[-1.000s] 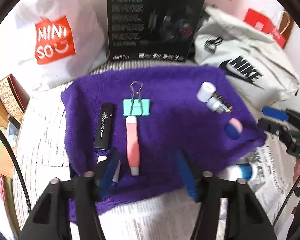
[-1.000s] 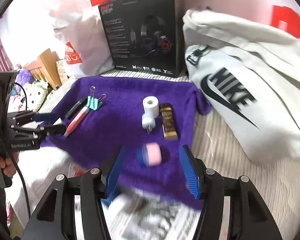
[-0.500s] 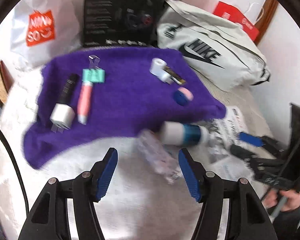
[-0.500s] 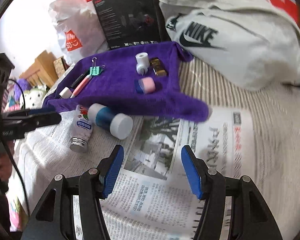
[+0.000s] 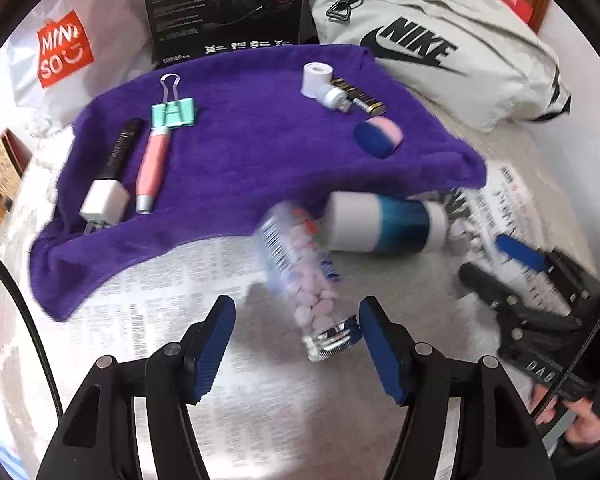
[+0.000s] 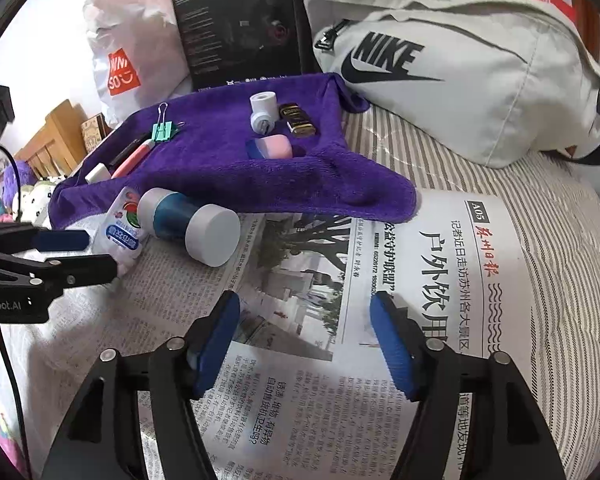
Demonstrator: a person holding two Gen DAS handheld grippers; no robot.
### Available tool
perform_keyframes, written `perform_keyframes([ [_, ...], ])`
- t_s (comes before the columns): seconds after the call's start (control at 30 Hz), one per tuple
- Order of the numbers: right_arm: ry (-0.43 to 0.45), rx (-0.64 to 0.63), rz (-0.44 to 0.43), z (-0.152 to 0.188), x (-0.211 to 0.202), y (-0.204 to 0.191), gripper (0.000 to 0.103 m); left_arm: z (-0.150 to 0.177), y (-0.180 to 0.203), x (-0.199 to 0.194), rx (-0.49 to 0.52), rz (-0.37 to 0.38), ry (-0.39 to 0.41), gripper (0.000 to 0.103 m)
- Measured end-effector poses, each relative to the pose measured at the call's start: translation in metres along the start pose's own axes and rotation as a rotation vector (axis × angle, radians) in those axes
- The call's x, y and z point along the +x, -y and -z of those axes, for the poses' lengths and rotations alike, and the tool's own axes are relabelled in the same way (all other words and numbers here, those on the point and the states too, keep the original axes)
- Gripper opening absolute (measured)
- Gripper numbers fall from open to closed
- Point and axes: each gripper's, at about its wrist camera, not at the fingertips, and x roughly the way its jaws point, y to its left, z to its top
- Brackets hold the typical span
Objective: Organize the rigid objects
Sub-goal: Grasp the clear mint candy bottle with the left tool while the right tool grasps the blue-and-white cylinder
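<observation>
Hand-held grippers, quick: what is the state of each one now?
Left hand-held gripper: open, holding nothing; the clear bottle of pink tablets lies between its fingers.
Right hand-held gripper: open, empty.

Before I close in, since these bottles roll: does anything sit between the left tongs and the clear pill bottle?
Nothing visible does. The left tongs are open over bare newspaper, with the pill bottle lying just ahead beside the right-hand pad. The blue-and-white bottle lies beyond it, touching its far end.
</observation>
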Motion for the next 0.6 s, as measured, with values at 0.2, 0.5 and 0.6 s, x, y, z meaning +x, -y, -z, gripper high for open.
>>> perform_keyframes([
  [0.2, -0.018, -0.054, 0.044, 0.000, 0.004, -0.011, 0.075, 0.000, 0.003, 0.002, 0.040, -0.012, 0.008, 0.063],
  [0.5, -0.016, -0.032, 0.004, 0.000, 0.004, -0.009, 0.078, -0.015, 0.020, 0.020, 0.109, -0.033, 0.020, 0.041],
  [0.6, -0.023, -0.054, 0.026, 0.000, 0.006, -0.012, 0.079, -0.011, 0.024, 0.020, 0.143, -0.051, 0.047, 0.041],
])
